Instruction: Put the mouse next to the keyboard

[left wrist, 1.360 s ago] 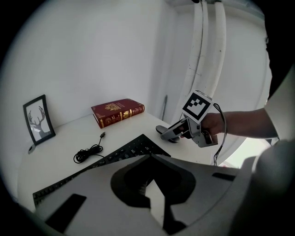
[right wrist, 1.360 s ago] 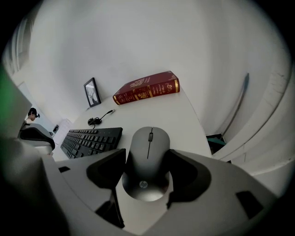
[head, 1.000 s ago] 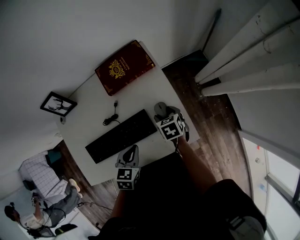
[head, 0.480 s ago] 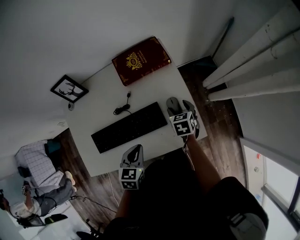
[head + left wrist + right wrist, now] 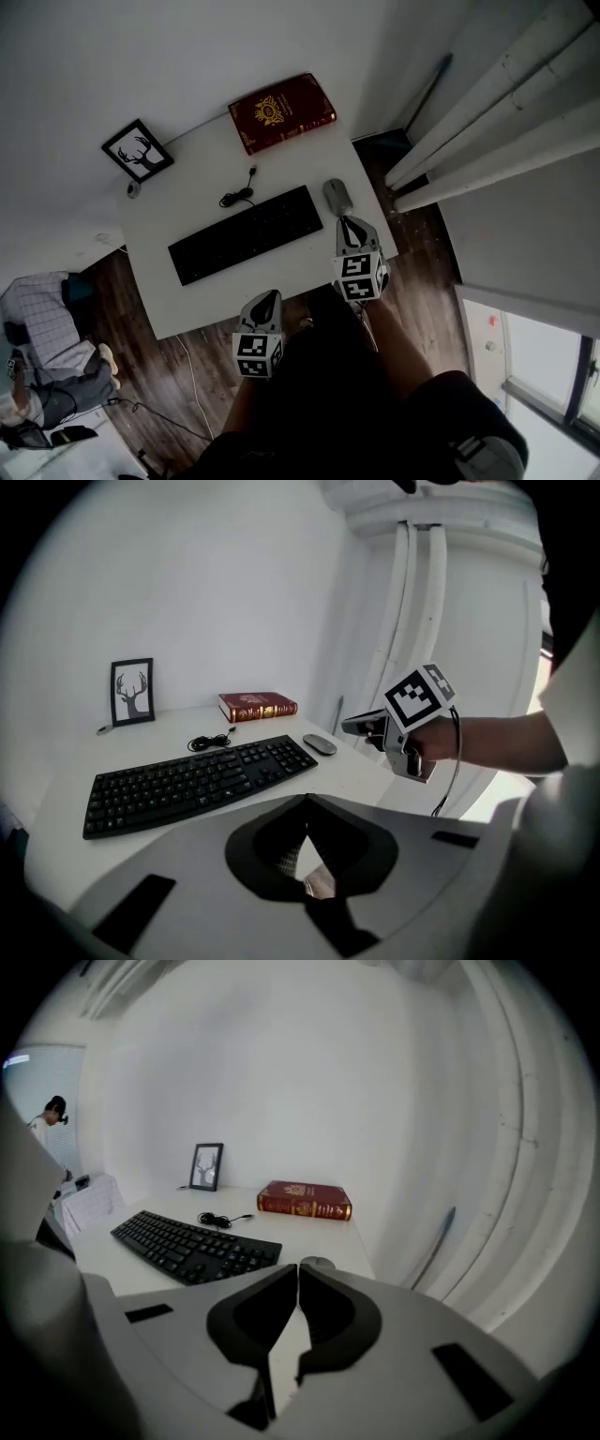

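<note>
a white table (image 5: 187,300) stands against a white wall, with dark wood floor (image 5: 427,248) around its near and right sides and pale upright pipes (image 5: 487,103) well off to the right. a black keyboard (image 5: 246,233) lies slantwise across the middle of the table. behind it, near the far right corner, a red book (image 5: 281,112) lies flat. the right gripper (image 5: 349,223) hovers over the near right part of the table; its jaws are closing and meet tip to tip, with nothing between them. the left gripper (image 5: 268,298) is held at the table's near edge, in front of the keyboard, its jaws also together and empty. a black picture frame (image 5: 138,150) with a deer head stands at the far left, by the wall. the grey mouse (image 5: 337,197) rests on the table just beside the keyboard's right end, a narrow strip of bare table between them, and just ahead of the right gripper's tips. a coiled black cable (image 5: 236,196) lies between the keyboard and the book, well apart from the mouse.
</note>
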A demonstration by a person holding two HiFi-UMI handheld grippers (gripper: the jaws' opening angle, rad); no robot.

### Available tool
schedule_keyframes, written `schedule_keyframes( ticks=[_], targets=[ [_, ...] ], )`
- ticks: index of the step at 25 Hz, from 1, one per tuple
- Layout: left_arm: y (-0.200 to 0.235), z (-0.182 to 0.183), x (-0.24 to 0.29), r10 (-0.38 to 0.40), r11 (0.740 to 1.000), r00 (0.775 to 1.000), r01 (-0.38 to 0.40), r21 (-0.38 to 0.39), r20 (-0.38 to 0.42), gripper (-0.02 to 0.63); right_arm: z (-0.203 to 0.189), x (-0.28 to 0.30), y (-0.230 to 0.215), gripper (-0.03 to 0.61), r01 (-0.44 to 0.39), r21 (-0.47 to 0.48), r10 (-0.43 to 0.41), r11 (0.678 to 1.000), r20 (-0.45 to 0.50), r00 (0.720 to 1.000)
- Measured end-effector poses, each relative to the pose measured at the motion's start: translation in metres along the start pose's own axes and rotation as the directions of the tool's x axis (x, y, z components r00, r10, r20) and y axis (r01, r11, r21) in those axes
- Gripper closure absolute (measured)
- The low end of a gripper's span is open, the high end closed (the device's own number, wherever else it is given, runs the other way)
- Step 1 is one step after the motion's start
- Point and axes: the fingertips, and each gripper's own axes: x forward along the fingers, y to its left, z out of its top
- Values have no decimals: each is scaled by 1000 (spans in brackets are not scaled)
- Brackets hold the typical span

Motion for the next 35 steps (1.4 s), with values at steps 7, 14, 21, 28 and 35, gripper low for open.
schedule_keyframes(
  ticks=[7,14,21,28,35],
  targets=[
    [-46,0,-27,-68,998,987,66,23,144,614,-2,-97,34,558,11,-124,7,992,141,990],
    [-100,13,-40,-115,993,964,106,48,240,614,-20,-177,39,558,9,-114,19,993,248,969],
    [-147,32,-31,-126,988,957,99,116,260,614,-33,-221,23,558,-43,-117,78,992,315,946],
    [-224,53,-20,-132,988,938,97,122,322,614,-33,-267,-27,558,-51,-160,107,986,370,923],
    [-271,55,-17,-139,984,936,93,155,324,614,-51,-288,-59,560,-49,-145,104,988,401,910]
  ],
)
